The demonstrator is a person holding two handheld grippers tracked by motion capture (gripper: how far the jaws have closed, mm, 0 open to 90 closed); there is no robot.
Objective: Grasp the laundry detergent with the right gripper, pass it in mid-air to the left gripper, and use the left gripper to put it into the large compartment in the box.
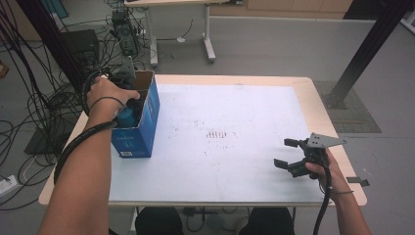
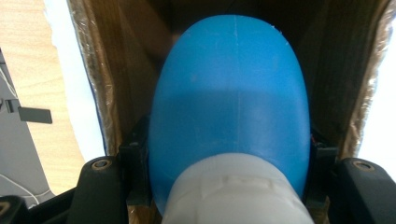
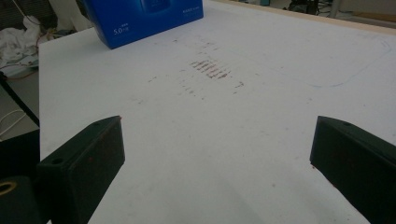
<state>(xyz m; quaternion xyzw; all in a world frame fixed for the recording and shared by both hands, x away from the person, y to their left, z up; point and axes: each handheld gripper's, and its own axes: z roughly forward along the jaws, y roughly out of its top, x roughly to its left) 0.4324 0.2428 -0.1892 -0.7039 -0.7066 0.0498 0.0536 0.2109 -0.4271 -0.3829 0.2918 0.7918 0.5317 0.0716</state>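
The white tabletop [image 1: 235,161] carries a blue cardboard box [image 1: 139,132] near its left edge, open at the top. My left hand-held gripper [image 1: 128,100] reaches down into this box, and it is closed on a blue bottle with a white cap [image 2: 231,107]; the bottle sits between both jaws, inside the brown walls. My right hand-held gripper [image 1: 289,154] rests low over the tabletop, well apart from the box, jaws wide and holding nothing.
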